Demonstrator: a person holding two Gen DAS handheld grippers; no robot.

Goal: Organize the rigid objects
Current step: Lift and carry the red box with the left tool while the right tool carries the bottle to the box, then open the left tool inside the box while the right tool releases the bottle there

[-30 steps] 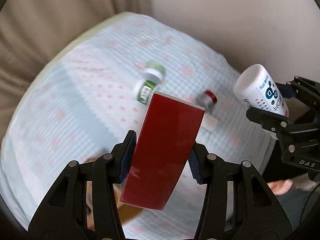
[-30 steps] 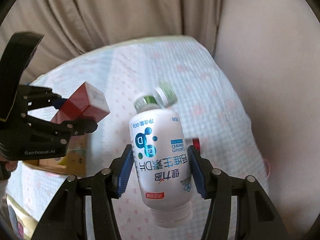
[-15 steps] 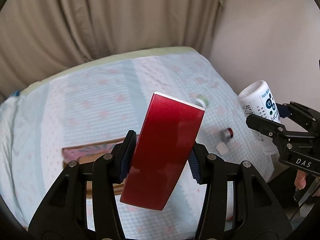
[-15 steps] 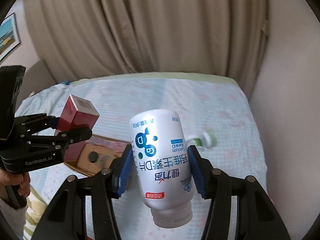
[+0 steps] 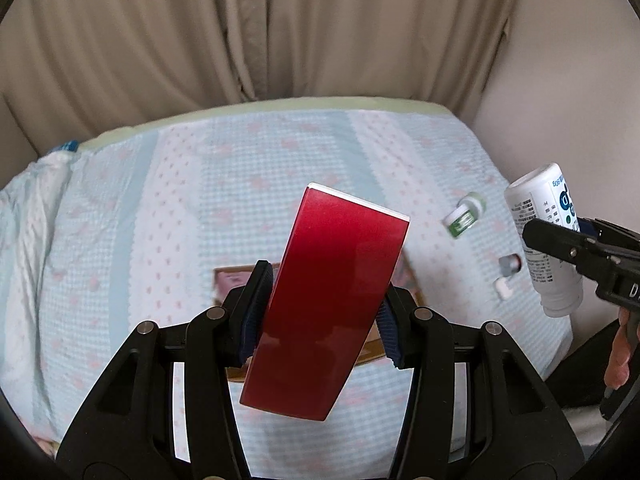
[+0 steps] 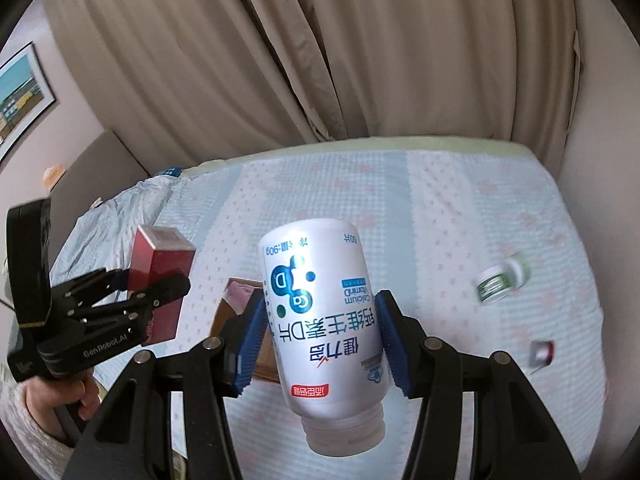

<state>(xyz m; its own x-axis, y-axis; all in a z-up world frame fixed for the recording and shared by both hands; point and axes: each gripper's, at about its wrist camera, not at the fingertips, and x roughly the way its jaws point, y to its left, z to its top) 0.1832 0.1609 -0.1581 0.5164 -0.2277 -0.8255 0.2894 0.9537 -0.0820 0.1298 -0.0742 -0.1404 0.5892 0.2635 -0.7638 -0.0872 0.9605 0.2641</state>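
Note:
My left gripper (image 5: 320, 312) is shut on a tall red box (image 5: 332, 300), held above the bed; it also shows at the left of the right wrist view (image 6: 160, 268). My right gripper (image 6: 320, 332) is shut on a white calcium bottle (image 6: 324, 320), held cap down; the bottle also shows at the right of the left wrist view (image 5: 548, 236). A cardboard box (image 5: 234, 280) lies on the bed below both grippers, mostly hidden; its edge shows in the right wrist view (image 6: 236, 308).
A small green-labelled bottle (image 5: 464, 216) (image 6: 500, 278) and a small red-capped vial (image 5: 510, 264) (image 6: 540, 354) lie on the light blue bedspread (image 5: 160, 208) at the right. Beige curtains (image 6: 320, 60) hang behind the bed; a wall runs along its right side.
Both grippers have risen and tilted back with their objects, so the bed looks farther and the curtains fill the top. The cardboard box has come under both grippers.

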